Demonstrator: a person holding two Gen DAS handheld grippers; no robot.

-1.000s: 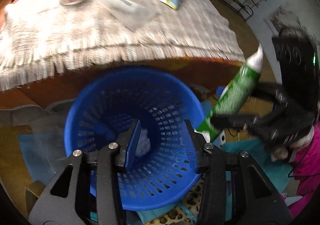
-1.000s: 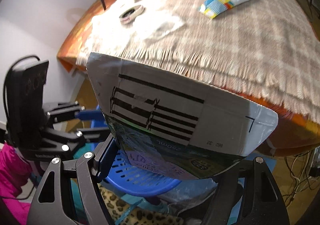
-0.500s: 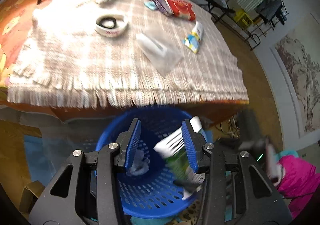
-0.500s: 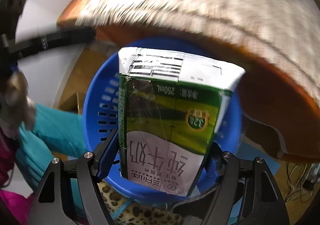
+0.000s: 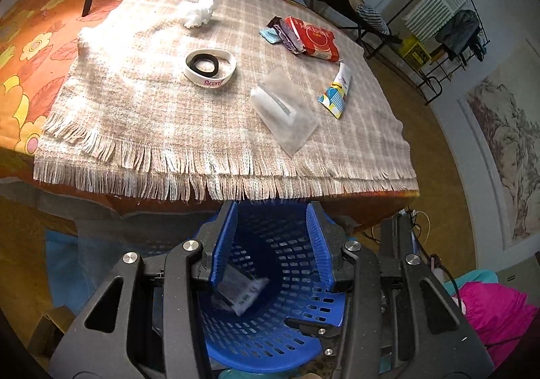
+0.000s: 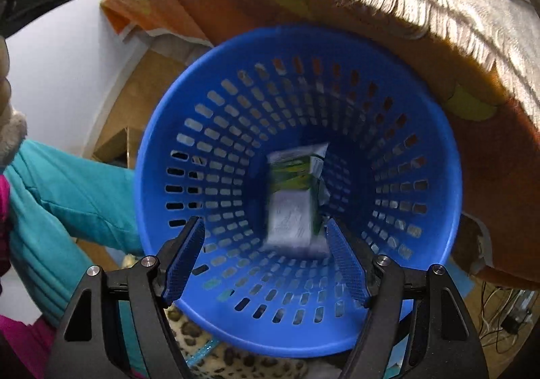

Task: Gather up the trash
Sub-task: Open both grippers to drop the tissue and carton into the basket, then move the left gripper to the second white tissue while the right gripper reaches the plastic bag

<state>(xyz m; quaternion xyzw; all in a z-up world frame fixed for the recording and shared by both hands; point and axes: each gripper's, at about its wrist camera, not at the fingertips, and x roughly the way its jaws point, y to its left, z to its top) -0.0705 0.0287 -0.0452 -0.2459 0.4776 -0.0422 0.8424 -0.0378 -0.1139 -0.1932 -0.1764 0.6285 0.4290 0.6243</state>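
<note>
Blue pads of the right tongs [image 6: 265, 259] stand wide apart over the blue basket [image 6: 449, 197], holding nothing; the milk carton [image 6: 295, 197], blurred, lies inside it. Left tongs [image 5: 271, 244] also gape empty. Best lift straight up, clear of the rim, before reaching forward: the table's fringed cloth [image 5: 141, 116] overhangs just beyond. Farther on lie the clear bag [image 5: 285, 112], tape roll [image 5: 209, 68] and crumpled tissue [image 5: 200, 8], with open cloth between.

Pink lettering is printed on the white tape roll [image 5: 210, 68], but it cannot be read. White characters on the red packet [image 5: 315, 38] at 1 o'clock are too small. The carton [image 6: 296, 197] print is blurred.
</note>
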